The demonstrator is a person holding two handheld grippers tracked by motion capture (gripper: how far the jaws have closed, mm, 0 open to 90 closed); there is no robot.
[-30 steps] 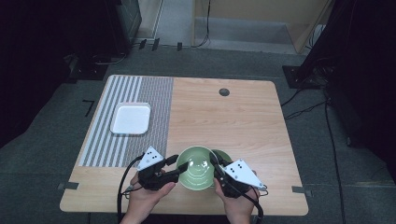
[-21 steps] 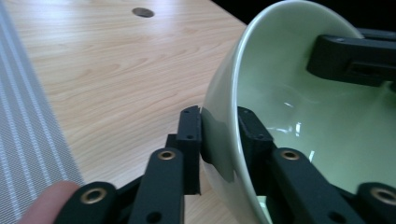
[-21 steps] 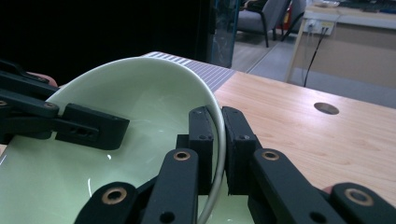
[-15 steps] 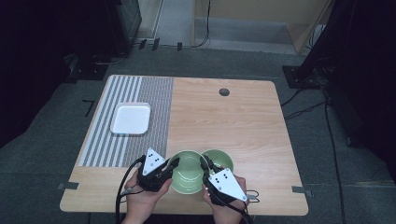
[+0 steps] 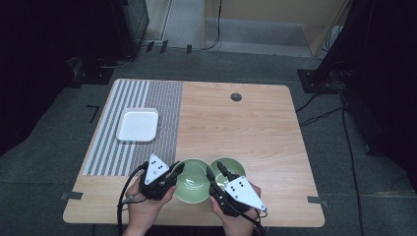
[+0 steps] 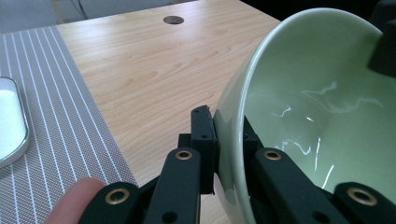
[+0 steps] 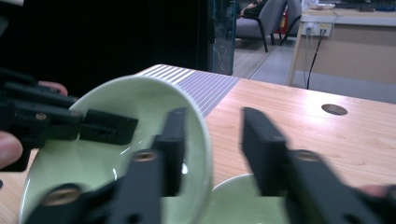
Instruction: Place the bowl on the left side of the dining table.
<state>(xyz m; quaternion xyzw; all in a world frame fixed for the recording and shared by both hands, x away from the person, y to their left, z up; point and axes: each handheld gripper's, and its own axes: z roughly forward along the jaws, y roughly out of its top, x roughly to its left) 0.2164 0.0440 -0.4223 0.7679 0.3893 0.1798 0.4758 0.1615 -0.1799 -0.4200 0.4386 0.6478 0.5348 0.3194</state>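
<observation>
A pale green bowl is near the table's front edge, tilted, and my left gripper is shut on its left rim. In the left gripper view the jaws of my left gripper pinch the wall of the bowl. My right gripper has just been opening its jaws. In the right gripper view my right gripper has one jaw inside the bowl and the other standing off outside, the rim loose between them. A second green bowl rests on the table at the right, partly under the first.
A white tray lies on the striped grey mat at the left. A round cable hole is near the table's far edge. Bare wood stretches beyond the bowls. Both hands are at the near edge.
The held bowl has shifted left off the second bowl, which now shows beside it. The right gripper's jaws have opened off the rim. The left gripper has closed on the bowl's left rim.
</observation>
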